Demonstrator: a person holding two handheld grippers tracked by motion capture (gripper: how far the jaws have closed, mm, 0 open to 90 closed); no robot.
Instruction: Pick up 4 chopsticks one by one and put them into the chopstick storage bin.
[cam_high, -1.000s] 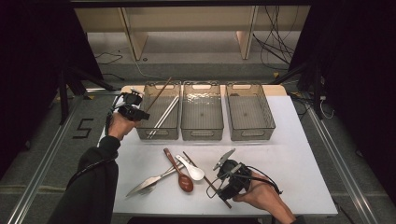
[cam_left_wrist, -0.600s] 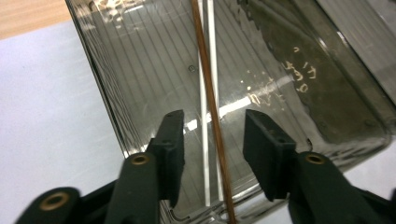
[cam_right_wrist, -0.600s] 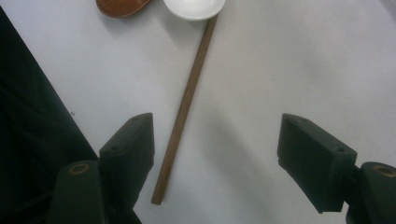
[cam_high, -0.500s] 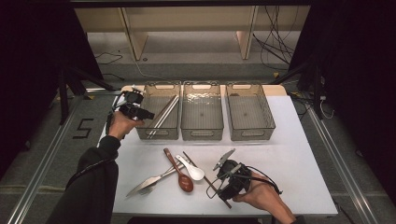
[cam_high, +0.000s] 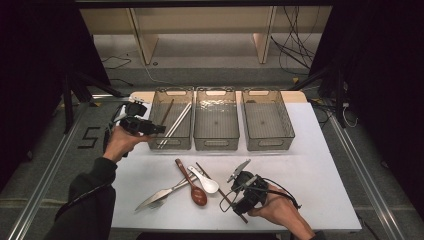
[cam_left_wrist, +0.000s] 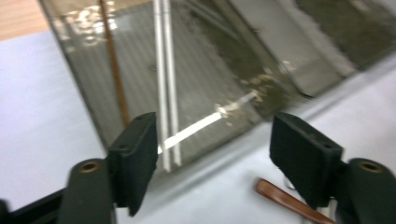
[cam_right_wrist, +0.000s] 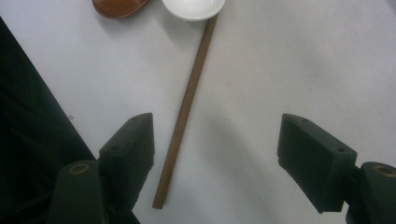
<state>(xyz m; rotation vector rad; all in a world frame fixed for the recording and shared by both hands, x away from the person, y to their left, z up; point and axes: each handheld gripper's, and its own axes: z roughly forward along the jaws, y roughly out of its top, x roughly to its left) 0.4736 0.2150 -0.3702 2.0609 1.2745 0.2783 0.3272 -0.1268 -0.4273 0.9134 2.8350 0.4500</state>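
Observation:
My left gripper (cam_high: 152, 129) hangs at the front left corner of the left clear bin (cam_high: 172, 143). Its jaws have just been opening and now stand open with nothing between them (cam_left_wrist: 215, 140). Inside that bin lie a brown chopstick (cam_high: 166, 112) (cam_left_wrist: 112, 70) and two silver chopsticks (cam_high: 177, 125) (cam_left_wrist: 163, 93). My right gripper (cam_high: 232, 202) (cam_right_wrist: 215, 149) is open near the table's front. It is held over the near end of another brown chopstick (cam_high: 201, 168) (cam_right_wrist: 187, 112), which lies flat on the table between the jaws.
A middle bin (cam_high: 216, 145) and a right bin (cam_high: 270, 145) stand in a row with the left one. A brown spoon (cam_high: 192, 185) (cam_right_wrist: 116, 5), a white spoon (cam_high: 206, 181) (cam_right_wrist: 193, 7) and a metal utensil (cam_high: 160, 195) lie at the table's front.
The left gripper's jaws have opened and let go of the brown chopstick, which now rests in the left bin. That hand has drawn back and up a little. The right hand has not moved.

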